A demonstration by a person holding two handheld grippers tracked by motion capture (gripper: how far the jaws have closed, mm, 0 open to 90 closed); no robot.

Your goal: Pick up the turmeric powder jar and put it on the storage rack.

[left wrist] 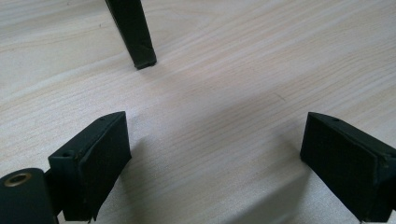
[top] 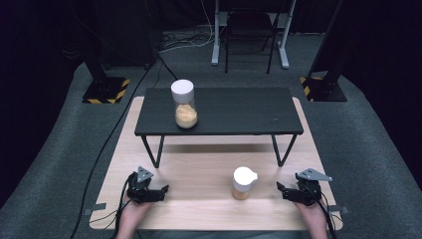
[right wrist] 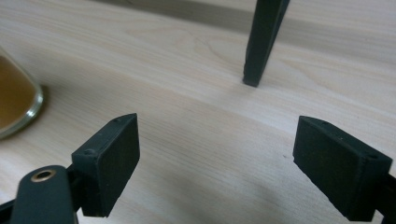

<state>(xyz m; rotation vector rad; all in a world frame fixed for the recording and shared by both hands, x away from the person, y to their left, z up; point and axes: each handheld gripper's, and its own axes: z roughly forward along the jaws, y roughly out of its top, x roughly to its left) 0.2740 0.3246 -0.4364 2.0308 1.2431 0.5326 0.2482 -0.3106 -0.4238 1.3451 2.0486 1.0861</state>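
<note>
Nearest to the person, both tongs rest low on the wooden table [top: 209,199]. The left tongs [top: 161,191] lie at the near left, jaws spread wide with bare wood between them. The right tongs [top: 282,190] sit at the near right, equally wide open and gripping nothing.

Just left of the right tongs, though clear of them, stands a small jar [top: 243,183] with a white lid, holding what looks like tan powder or grain; from this angle I can't be sure what it is. Its glass base edges into the right gripper view [right wrist: 16,105].

That jar is the likeliest trouble. It is narrow and stands upright, so a sideways approach could nudge it with one jaw before the other arrives and tip it over. Gripping high on the smooth lid might let it slip, or lift the lid away if it sits loose.

Farther back a black stand [top: 219,112] straddles the table, its thin legs [right wrist: 261,46] close ahead of both tongs; a hurried lift could knock the jar against its edge. On its far left stands a taller jar [top: 184,104], well apart, which a careless placement might bump.
</note>
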